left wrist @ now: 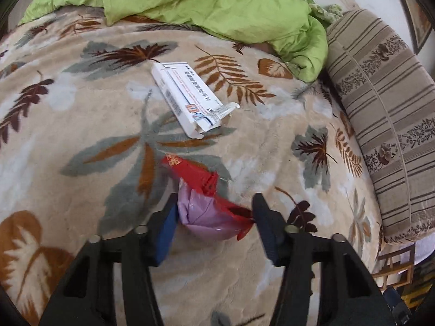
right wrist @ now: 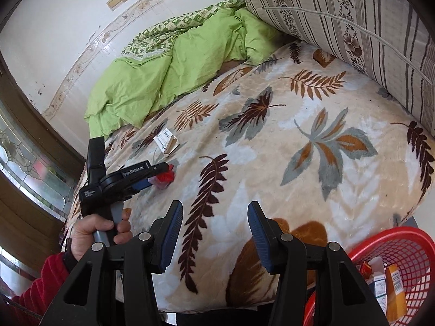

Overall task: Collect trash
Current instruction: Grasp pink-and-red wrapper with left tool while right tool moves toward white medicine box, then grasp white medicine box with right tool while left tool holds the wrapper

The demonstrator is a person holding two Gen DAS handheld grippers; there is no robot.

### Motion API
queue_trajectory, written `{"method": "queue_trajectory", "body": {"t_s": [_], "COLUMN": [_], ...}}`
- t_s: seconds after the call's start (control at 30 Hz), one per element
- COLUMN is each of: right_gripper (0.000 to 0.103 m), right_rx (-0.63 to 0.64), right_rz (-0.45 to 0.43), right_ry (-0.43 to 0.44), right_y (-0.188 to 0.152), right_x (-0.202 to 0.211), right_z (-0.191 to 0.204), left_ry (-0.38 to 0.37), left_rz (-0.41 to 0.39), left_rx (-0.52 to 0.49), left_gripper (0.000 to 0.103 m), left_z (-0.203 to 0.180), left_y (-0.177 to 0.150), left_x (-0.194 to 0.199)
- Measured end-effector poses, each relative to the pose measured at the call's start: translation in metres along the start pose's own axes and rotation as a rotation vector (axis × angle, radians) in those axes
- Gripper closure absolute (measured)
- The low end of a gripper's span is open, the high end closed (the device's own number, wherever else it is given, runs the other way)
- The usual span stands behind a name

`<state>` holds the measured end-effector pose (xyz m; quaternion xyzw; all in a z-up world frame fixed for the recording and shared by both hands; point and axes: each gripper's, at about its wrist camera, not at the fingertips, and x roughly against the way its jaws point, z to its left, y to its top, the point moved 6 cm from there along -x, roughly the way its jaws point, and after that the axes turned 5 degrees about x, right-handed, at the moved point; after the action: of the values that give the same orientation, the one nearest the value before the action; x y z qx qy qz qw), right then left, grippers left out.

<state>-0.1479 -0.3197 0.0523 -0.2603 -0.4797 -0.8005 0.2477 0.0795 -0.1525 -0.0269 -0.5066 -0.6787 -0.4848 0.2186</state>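
A crumpled red and purple wrapper (left wrist: 202, 190) lies on the leaf-patterned blanket (left wrist: 81, 125), right between the blue pads of my left gripper (left wrist: 215, 199). Both pads touch it, so the gripper is shut on it. Farther up the bed sits a white cardboard medicine box (left wrist: 187, 100) with an open flap. In the right wrist view the left gripper (right wrist: 160, 175) points at the same wrapper (right wrist: 166, 177), with the white box (right wrist: 165, 141) just beyond. My right gripper (right wrist: 214, 207) hangs open over the blanket's near edge with nothing between its fingers.
A red mesh basket (right wrist: 407, 244) with several packets inside stands off the bed at the lower right. A green quilt (left wrist: 217, 5) is bunched at the far side. A striped cushion (left wrist: 380, 114) lines the right. A person's hand (right wrist: 95, 231) in a red sleeve holds the left gripper.
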Motion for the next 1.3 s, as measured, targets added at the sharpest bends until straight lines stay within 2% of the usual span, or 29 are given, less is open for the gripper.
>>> {"method": "queue_trajectory", "body": {"t_s": [0.13, 0.23, 0.33, 0.47, 0.57, 0.63, 0.77, 0.93, 1.0, 1.03, 1.07, 1.3], "right_gripper": [0.049, 0.044, 0.038, 0.033, 0.031, 0.031, 0.031, 0.031, 0.032, 0.042, 0.046, 0.047], "right_rx": [0.011, 0.057, 0.123, 0.218, 0.294, 0.375, 0.446, 0.562, 0.582, 0.581, 0.578, 0.491], "right_rz": [0.0, 0.001, 0.01, 0.057, 0.11, 0.156, 0.216, 0.278, 0.29, 0.291, 0.286, 0.221], "right_ry": [0.015, 0.035, 0.051, 0.06, 0.066, 0.037, -0.005, -0.074, -0.097, -0.098, -0.102, -0.106], "right_y": [0.019, 0.037, 0.056, 0.079, 0.093, 0.1, 0.107, 0.103, 0.099, 0.097, 0.094, 0.066], "right_x": [-0.013, -0.03, -0.058, -0.114, -0.165, -0.204, -0.261, -0.311, -0.32, -0.321, -0.321, -0.274], "right_z": [0.005, 0.021, 0.044, 0.08, 0.109, 0.127, 0.14, 0.148, 0.148, 0.149, 0.148, 0.145], "left_ry": [0.006, -0.002, 0.026, 0.085, 0.127, 0.138, 0.137, 0.12, 0.114, 0.112, 0.11, 0.142], "left_rz": [-0.047, -0.083, -0.14, -0.213, -0.253, -0.262, -0.26, -0.251, -0.25, -0.251, -0.251, -0.284], "left_rx": [-0.051, -0.061, -0.067, -0.058, -0.064, -0.064, -0.066, -0.069, -0.069, -0.069, -0.069, -0.085], "left_gripper": [0.059, 0.059, 0.059, 0.059, 0.059, 0.059, 0.059, 0.059, 0.059, 0.059, 0.059, 0.059], "left_z": [-0.001, 0.011, 0.035, 0.068, 0.085, 0.094, 0.105, 0.113, 0.114, 0.115, 0.115, 0.115], "left_y": [-0.003, -0.006, -0.011, -0.011, -0.009, -0.008, -0.008, -0.007, -0.005, -0.005, -0.004, -0.007], "left_x": [0.011, 0.035, 0.069, 0.097, 0.103, 0.102, 0.095, 0.09, 0.088, 0.088, 0.088, 0.095]}}
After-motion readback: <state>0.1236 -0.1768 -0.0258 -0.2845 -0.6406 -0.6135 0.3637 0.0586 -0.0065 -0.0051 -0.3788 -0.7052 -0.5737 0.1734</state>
